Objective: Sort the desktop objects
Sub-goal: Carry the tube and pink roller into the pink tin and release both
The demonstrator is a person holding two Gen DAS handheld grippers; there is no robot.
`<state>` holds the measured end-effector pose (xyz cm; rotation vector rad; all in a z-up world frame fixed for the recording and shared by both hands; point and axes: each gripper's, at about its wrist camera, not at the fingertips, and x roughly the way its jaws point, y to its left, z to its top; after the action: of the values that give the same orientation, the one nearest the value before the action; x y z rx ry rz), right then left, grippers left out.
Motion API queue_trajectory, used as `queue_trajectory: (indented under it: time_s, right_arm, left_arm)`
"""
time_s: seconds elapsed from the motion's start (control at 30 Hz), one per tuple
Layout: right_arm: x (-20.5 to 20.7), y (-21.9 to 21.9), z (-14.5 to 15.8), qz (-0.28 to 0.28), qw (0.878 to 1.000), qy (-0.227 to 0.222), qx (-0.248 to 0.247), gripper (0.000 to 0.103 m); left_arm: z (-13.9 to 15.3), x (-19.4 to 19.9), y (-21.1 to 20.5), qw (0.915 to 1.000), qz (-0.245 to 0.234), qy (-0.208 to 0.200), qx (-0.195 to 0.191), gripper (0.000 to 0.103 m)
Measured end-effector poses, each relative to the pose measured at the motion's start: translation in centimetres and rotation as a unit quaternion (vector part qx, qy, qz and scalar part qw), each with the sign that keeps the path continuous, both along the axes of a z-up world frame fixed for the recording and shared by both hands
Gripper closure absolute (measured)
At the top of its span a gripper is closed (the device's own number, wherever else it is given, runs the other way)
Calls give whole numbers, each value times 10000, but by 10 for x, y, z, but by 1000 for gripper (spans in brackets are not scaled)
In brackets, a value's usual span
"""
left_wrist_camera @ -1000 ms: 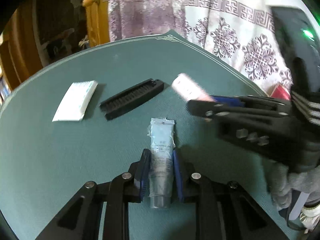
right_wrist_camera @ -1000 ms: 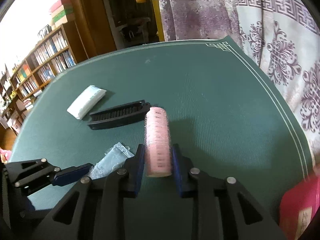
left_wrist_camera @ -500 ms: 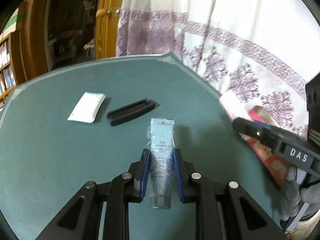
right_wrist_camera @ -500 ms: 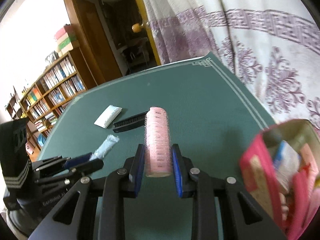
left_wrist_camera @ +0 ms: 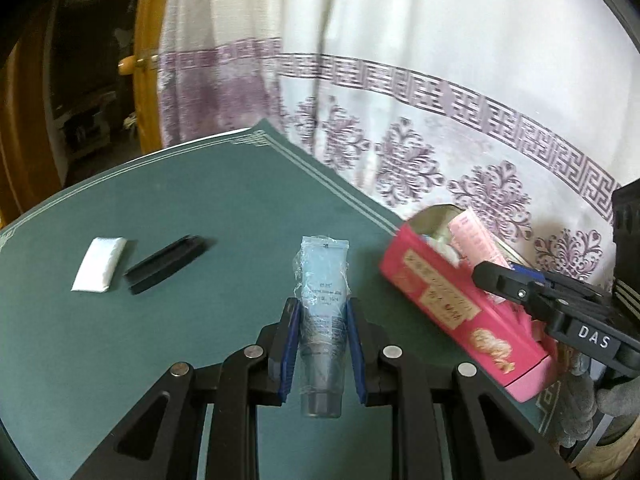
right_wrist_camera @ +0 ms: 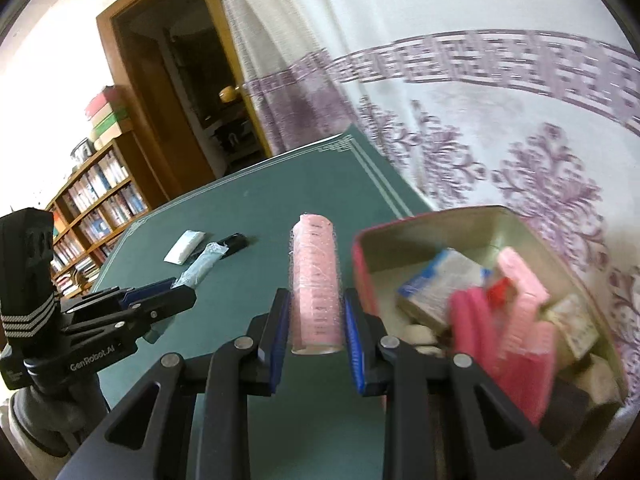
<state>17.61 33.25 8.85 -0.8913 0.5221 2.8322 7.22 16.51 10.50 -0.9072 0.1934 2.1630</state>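
A: While both tools sit over the green table [left_wrist_camera: 200, 216], where's the edge? 
B: The table's white-lined border runs from 12 down to 3 o'clock in the left wrist view, with the patterned curtain [left_wrist_camera: 460, 128] right behind it. The pink tin [right_wrist_camera: 362, 264] sits at that edge at 3 o'clock, open and crowded with small items. Bare cloth lies from 9 to 12 o'clock, apart from the white packet [left_wrist_camera: 99, 265] and the black comb [left_wrist_camera: 166, 264] just beside it, around 10 o'clock.

A: Left side? 
B: Left gripper [left_wrist_camera: 323, 354] is clamped on the pale blue tube [left_wrist_camera: 323, 312]. Its cap is back between the pads, and its crimped end sticks out toward 12.

A: Right? 
B: Right gripper [right_wrist_camera: 316, 332] is clamped on the pink roller [right_wrist_camera: 315, 280]. It lies lengthwise between the blue pads, poking past the tips, just left of the tin's rim.
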Motion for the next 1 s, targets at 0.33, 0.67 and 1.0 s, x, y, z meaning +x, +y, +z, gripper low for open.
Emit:
queue_trajectory:
  time_s: [0.33,0.67,1.0]
  right_arm:
    - [69,55,6,-673,9977,23,117,74]
    - [95,71,0,-906,9958,4,135,74]
    - [95,77,-7,-1052,9944,-45,-8,47]
  left_arm:
    - [12,28,76,9972,-741,30,50,79]
    - [13,37,133,9937,-1114,-91,64,79]
    - [5,21,120,9960,-795,-220,342,26]
